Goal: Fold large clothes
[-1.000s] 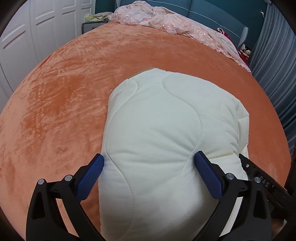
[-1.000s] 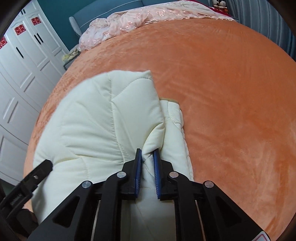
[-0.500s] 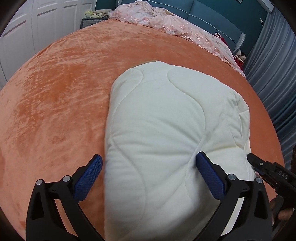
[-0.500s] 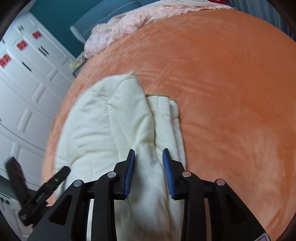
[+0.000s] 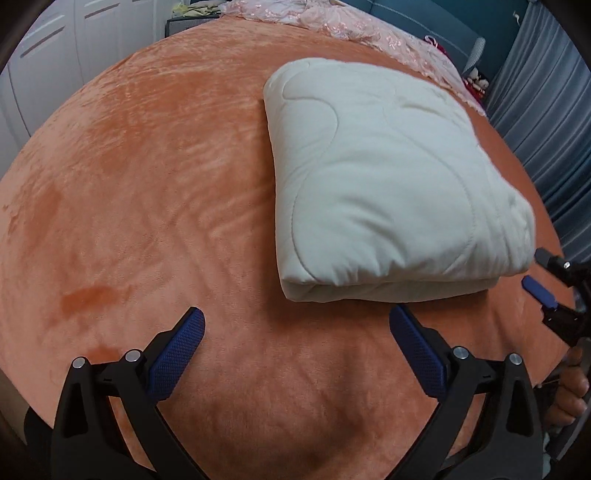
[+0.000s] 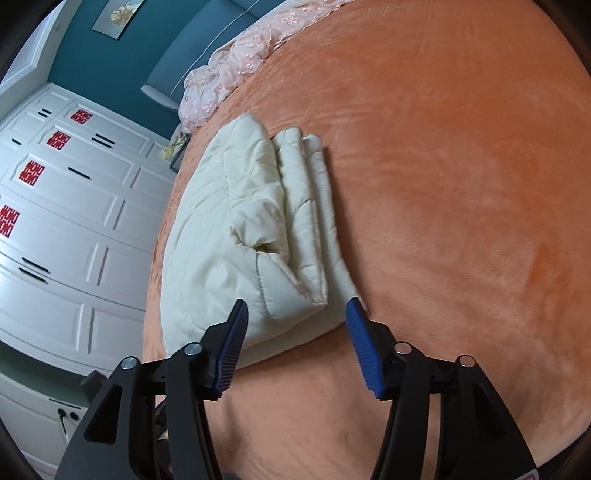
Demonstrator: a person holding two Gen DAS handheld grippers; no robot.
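Centrally, a cream quilted garment [image 5: 388,177] lies folded into a thick, squarish bundle on the orange bed cover [image 5: 147,192], its stacked layers showing along the near edge and along its right side in the right wrist view [image 6: 258,236].

Left gripper [image 5: 295,332]: jaws wide apart over bare cover, just near of the bundle's near edge. Nothing lies between the blue pads [image 5: 177,354], and neither pad touches the fabric.

Right gripper [image 6: 295,332]: jaws apart and opening, at about half width. The near right corner of the bundle sits in line with the gap, just beyond the fingertips; the pads [image 6: 231,347] do not press on it, though whether the right tip brushes the lowest layer cannot be told. The same gripper appears at the right edge of the left wrist view [image 5: 546,288], beside the bundle's corner, with a hand [image 5: 569,391] below it.

Far side: a pink embroidered fabric [image 5: 354,26] lies heaped at the head of the bed; white wardrobe doors [image 6: 66,221] stand to the left.
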